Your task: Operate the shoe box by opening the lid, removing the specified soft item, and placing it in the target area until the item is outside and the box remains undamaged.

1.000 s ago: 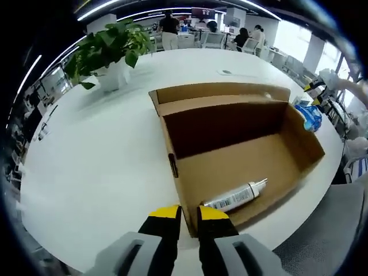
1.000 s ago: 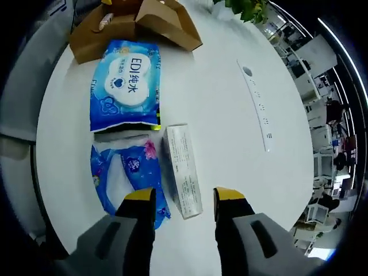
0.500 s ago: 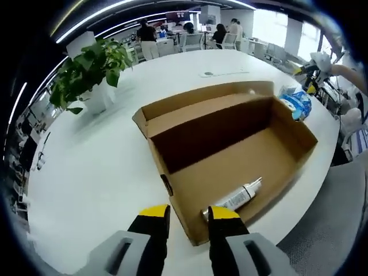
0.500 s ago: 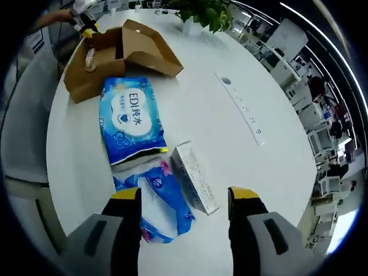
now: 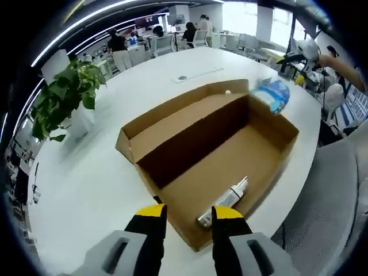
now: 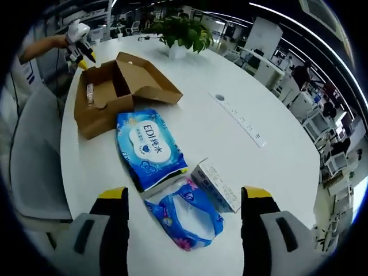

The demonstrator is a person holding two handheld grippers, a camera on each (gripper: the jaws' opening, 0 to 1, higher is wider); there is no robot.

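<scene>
The brown shoe box (image 5: 190, 144) lies open on the white table, its lid flap folded back. Inside rests a white tube (image 5: 224, 200). My left gripper (image 5: 190, 213) is open above the box's near corner, holding nothing. My right gripper (image 6: 184, 195) hovers wide open and bare over a small blue tissue pack (image 6: 184, 215). Beside that pack lie a large blue wipes pack (image 6: 148, 149) and a white carton (image 6: 215, 185). Farther off in the right gripper view stands the box (image 6: 112, 86), with the left gripper (image 6: 77, 46) in a hand behind it. The wipes pack (image 5: 271, 92) also lies just past the box's far end.
A potted plant (image 5: 60, 98) stands at the table's left, seen too as the plant (image 6: 181, 31). A white power strip (image 6: 238, 118) lies on the table. A grey chair (image 6: 31, 167) sits at the table's edge. People work at desks far behind.
Both cameras have risen and drawn back, so the things look smaller. My right gripper's jaws have spread wider. My left gripper's jaws have parted more.
</scene>
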